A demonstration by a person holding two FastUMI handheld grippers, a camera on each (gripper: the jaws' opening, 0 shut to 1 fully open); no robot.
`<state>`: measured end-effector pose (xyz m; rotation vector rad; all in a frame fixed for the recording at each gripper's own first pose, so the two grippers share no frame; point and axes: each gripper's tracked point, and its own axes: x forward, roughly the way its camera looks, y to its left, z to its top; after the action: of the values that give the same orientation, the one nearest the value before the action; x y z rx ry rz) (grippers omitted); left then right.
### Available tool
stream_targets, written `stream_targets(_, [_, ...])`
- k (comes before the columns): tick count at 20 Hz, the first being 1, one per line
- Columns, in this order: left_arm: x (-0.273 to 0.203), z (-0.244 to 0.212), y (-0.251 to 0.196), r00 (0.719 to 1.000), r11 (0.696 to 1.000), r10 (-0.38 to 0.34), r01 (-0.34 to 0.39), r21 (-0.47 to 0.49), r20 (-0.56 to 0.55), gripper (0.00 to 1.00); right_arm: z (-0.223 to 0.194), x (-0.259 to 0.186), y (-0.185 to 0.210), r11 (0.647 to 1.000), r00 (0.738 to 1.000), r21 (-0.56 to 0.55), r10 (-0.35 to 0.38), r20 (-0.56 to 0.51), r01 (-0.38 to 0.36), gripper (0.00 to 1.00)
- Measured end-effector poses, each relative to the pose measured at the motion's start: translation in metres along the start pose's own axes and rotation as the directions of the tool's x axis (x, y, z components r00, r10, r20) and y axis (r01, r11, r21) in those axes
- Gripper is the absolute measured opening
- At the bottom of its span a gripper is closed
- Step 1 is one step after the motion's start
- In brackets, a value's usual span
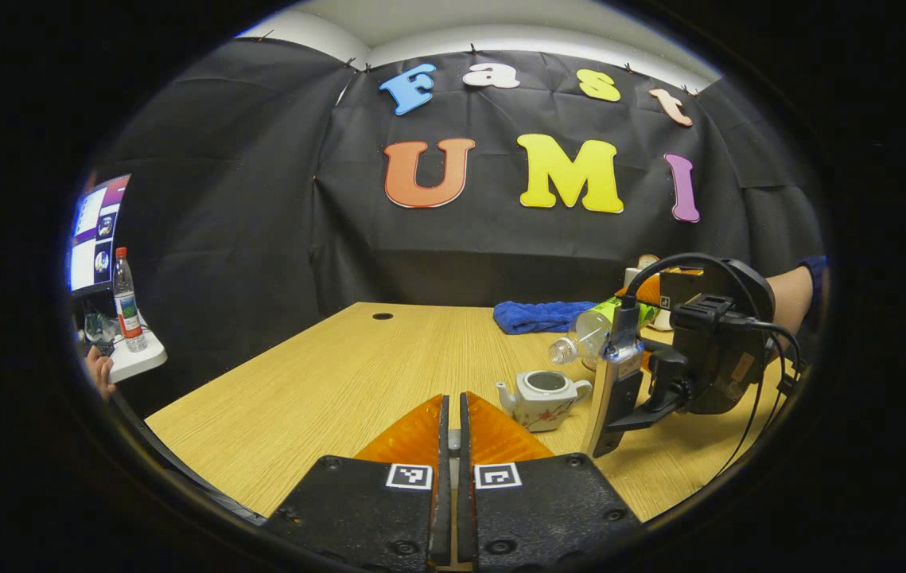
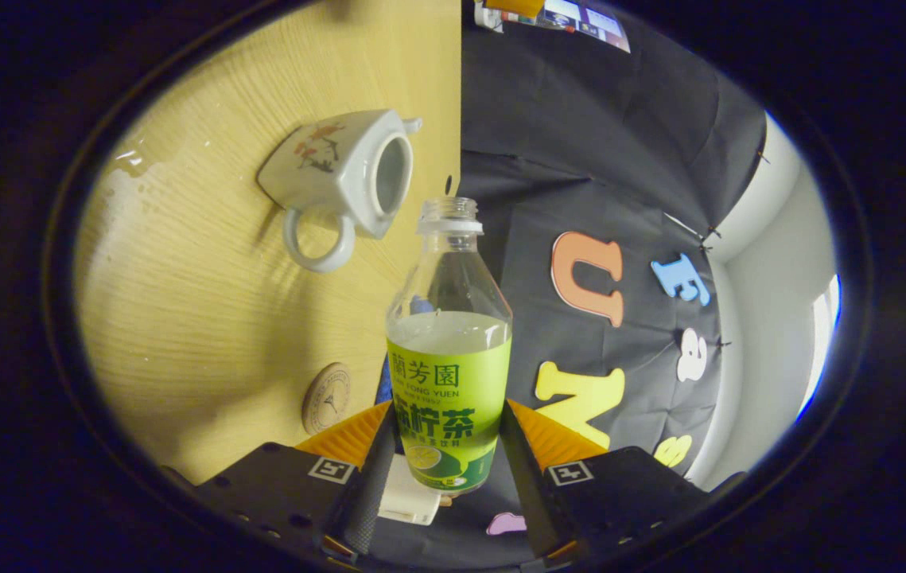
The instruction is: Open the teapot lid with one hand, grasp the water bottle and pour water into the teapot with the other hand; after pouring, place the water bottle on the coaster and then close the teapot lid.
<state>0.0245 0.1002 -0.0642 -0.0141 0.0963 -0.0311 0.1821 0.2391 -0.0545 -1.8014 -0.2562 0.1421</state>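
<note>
A white teapot [image 1: 544,398] with a flower print stands lidless on the wooden table [image 1: 325,382], its mouth open. My left gripper [image 1: 453,430] hovers near the table's front, left of the pot, jaws nearly together on a pale sliver, apparently the teapot lid. The right gripper [image 1: 620,354] holds the green-labelled water bottle [image 1: 592,330] tipped sideways, its uncapped mouth just above and right of the pot. In the right gripper view the gripper [image 2: 446,446] is shut on the roughly half-full bottle [image 2: 449,358], whose neck points past the teapot [image 2: 349,171]. A round coaster [image 2: 327,398] lies close by.
A blue cloth [image 1: 540,314] lies at the table's back. A wet patch [image 2: 130,171] shines on the wood beyond the pot. Off the left edge stand a monitor [image 1: 95,235] and a red-capped bottle [image 1: 126,298] on a white shelf, with a hand [image 1: 99,370] beside it.
</note>
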Motion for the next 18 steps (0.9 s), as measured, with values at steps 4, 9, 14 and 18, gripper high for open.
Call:
stream_targets(4, [0.001,-0.001,-0.003,1.0,1.0,-0.013,0.013,-0.002,0.004,0.06,0.002,-0.001,-0.01,0.996,0.999,-0.079,-0.033,0.019,0.035,0.75])
stream_targets(9, [0.0,-0.004,-0.004,1.0,1.0,-0.02,0.02,-0.003,0.0,0.06,0.008,-0.002,-0.028,0.982,0.993,-0.155,-0.101,0.053,0.108,0.75])
stream_targets(14, [0.002,-0.012,-0.006,0.999,0.999,-0.031,0.031,-0.013,-0.02,0.05,0.006,-0.001,-0.035,0.966,0.989,-0.212,-0.134,0.068,0.146,0.75])
stream_targets(18, [0.001,-0.013,-0.005,0.999,0.999,-0.03,0.03,-0.01,-0.019,0.05,0.007,0.002,-0.038,0.946,0.981,-0.261,-0.174,0.084,0.19,0.72])
